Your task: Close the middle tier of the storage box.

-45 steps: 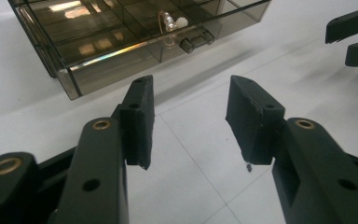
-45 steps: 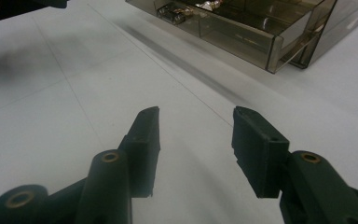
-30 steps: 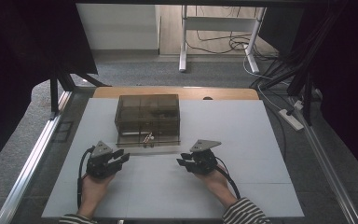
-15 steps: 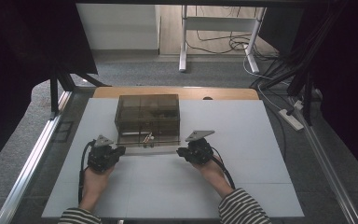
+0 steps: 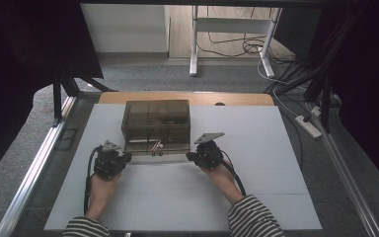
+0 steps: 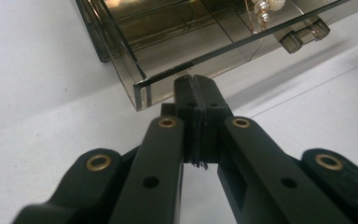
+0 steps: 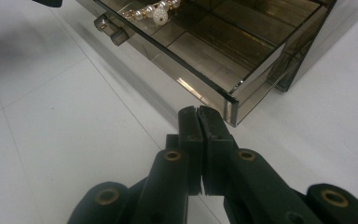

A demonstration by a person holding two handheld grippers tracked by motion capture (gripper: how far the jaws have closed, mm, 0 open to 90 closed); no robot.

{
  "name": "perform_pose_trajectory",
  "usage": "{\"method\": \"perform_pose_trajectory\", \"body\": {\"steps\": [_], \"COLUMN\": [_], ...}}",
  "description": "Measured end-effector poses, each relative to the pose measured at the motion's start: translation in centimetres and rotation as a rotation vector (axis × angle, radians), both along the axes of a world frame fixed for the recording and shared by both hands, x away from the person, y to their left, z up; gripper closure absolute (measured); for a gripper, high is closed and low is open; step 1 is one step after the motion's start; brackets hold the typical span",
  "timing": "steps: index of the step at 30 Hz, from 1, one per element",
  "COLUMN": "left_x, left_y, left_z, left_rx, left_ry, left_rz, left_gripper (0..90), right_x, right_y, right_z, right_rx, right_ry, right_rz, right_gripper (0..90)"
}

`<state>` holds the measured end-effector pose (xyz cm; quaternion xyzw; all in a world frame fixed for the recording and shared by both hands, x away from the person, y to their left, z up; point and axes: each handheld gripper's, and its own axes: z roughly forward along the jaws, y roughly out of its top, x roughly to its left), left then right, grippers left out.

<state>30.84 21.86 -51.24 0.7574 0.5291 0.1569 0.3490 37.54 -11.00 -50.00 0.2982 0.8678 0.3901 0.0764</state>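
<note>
Centrally on the white tabletop point(image 5: 276, 148): smoked-plastic drawer box point(image 5: 155, 121), bottom drawer point(image 6: 177, 42) pulled out, pearl jewellery point(image 7: 156, 11) inside; no legible writing. Left gripper point(image 6: 196, 84) and right gripper point(image 7: 197, 112), jaws just closed together, empty, at the drawer's front corners.

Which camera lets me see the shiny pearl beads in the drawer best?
The right gripper view: the pearl beads lie close and sharp in the open drawer, near its handle. The left gripper view shows just a few beads at the top edge. In the high view they are a tiny pale speck.
</note>
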Motion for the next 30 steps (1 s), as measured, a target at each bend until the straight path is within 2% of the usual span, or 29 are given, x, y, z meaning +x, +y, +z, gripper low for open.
{"method": "perform_pose_trajectory", "body": {"steps": [6, 15, 21, 30], "left_x": [0.3, 0.8, 1.3, 1.8], "left_y": [0.0, 0.0, -0.1, -0.2], "left_z": [-0.1, -0.1, -0.4, -0.3], "left_rx": [-0.004, -0.007, 0.032, 0.031], "left_ry": [0.005, 0.008, 0.023, 0.028], "left_rz": [0.002, 0.006, 0.003, -0.001], "left_gripper": [88.8, 88.8, 88.8, 88.8], "right_x": [0.4, 0.9, 1.3, 2.2], "right_y": [-0.2, -0.3, 0.1, 0.3], "right_z": [-0.2, 0.0, 0.2, 0.3], "right_rx": [0.0, 0.004, 0.0, 0.012], "right_ry": [0.017, 0.015, 0.003, 0.011], "right_rz": [-0.01, -0.03, -0.032, -0.053], "right_gripper": [89.3, 89.4, 89.4, 89.3]}}
